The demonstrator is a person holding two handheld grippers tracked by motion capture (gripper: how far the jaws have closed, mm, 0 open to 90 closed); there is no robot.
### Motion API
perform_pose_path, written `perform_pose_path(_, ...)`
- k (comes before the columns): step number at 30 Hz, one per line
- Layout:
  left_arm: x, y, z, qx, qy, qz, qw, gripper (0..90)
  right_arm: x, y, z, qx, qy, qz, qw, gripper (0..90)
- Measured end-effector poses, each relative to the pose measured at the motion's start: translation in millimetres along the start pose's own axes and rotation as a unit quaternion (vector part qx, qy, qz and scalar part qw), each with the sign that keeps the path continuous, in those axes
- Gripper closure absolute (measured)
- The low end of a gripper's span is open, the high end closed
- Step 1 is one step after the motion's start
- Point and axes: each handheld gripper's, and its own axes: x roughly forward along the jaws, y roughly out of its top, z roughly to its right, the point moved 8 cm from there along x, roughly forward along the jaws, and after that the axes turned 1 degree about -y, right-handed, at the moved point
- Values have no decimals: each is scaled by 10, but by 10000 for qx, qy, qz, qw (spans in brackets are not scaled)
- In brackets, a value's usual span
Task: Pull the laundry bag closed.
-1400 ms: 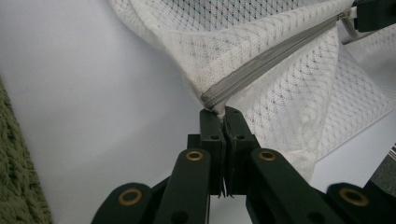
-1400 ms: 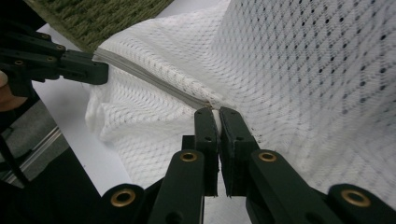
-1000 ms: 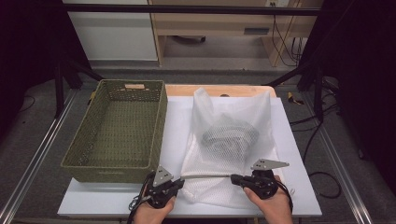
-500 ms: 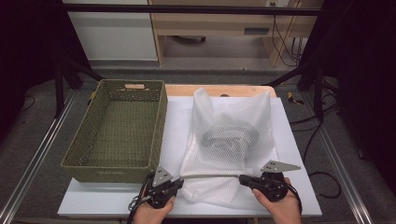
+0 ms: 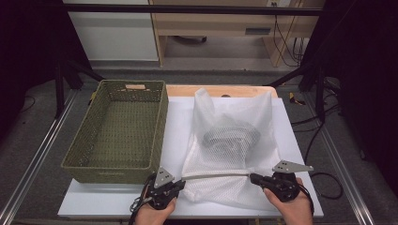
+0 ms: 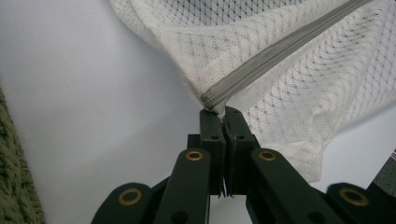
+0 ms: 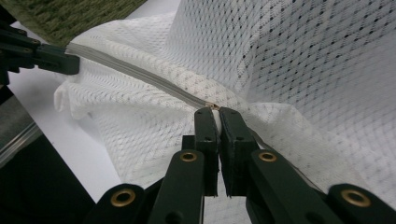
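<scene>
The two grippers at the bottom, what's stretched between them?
Between the left gripper and the right gripper runs the grey zipper of the white mesh bag, pulled straight. Each gripper pinches one end. The high view shows it.

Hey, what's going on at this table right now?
A person is working on a white mesh laundry bag with a gripper in each hand. The left gripper is shut on one end of the bag's grey zipper, and the right gripper is clamped at the other end, around the zipper pull, so the zipper runs taut between them. Something round and grey sits inside the bag; I can't tell what. A green woven basket stands empty beside the bag.
</scene>
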Motion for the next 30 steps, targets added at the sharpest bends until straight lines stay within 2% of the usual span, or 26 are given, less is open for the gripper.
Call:
perform_pose_path(3, 1, 1, 2, 0, -2, 3, 10000, 886, -9, -7, 7, -3, -118, -39, 9999, 868)
perform_pose_path(4, 1, 0, -1, -2, 3, 5, 10000, 886, -10, -16, 35, -122, -231, -56, 9996, 867)
perform_pose_path(30, -19, 19, -27, -42, 60, 75, 9999, 886, -158, -111, 185, -69, -429, -66, 9990, 868)
